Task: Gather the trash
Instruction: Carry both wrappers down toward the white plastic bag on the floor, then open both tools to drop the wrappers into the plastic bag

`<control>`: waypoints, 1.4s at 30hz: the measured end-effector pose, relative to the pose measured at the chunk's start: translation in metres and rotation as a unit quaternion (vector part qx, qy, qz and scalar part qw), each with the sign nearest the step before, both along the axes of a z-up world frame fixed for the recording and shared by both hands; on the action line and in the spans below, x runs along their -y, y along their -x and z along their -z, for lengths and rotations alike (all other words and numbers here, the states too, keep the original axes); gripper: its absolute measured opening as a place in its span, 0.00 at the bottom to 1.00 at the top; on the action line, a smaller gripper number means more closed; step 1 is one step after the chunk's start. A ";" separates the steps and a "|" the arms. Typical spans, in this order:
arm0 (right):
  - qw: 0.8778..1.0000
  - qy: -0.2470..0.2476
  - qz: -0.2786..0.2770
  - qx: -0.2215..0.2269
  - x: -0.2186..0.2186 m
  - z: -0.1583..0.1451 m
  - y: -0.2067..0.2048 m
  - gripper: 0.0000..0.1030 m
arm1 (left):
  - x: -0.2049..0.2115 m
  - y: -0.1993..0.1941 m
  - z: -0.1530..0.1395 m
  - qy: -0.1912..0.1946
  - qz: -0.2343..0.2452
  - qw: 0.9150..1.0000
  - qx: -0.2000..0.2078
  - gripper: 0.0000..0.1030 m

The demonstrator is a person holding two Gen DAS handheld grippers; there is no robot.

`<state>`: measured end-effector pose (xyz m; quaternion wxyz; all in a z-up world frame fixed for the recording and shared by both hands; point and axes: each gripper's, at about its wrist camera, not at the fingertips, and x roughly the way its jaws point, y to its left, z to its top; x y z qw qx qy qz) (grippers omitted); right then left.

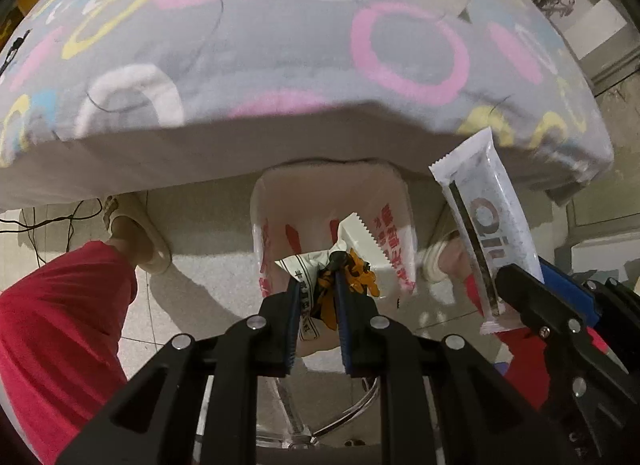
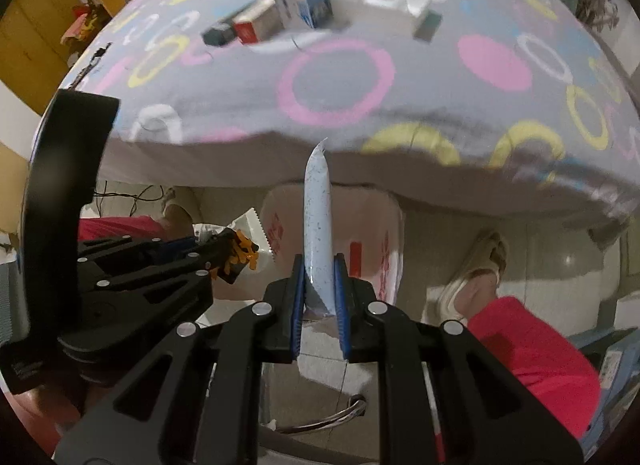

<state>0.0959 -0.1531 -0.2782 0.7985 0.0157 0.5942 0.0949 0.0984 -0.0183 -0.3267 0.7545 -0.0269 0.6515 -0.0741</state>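
Both grippers clamp wrappers, the left gripper [image 1: 318, 285] on a crumpled wrapper [image 1: 352, 261] and the right gripper [image 2: 318, 285] on a long packet [image 2: 318, 233], above the lined bin [image 1: 332, 193] at frame centre, and dropping early could miss it.

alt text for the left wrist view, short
The left gripper, pointing down, pinches a crumpled white and orange wrapper above a bag-lined bin beside a patterned bed. At right, the right gripper holds a long white snack packet.
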 end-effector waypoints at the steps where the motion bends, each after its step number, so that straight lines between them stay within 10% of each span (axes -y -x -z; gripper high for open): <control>1: 1.000 0.000 0.004 -0.004 0.002 0.004 0.000 0.14 | 0.000 0.000 0.004 0.001 0.000 1.000 -0.004 0.17; 42: 0.981 -0.028 0.112 -0.154 0.025 0.188 -0.054 0.14 | 0.001 -0.031 0.164 -0.016 -0.086 0.986 -0.143 0.17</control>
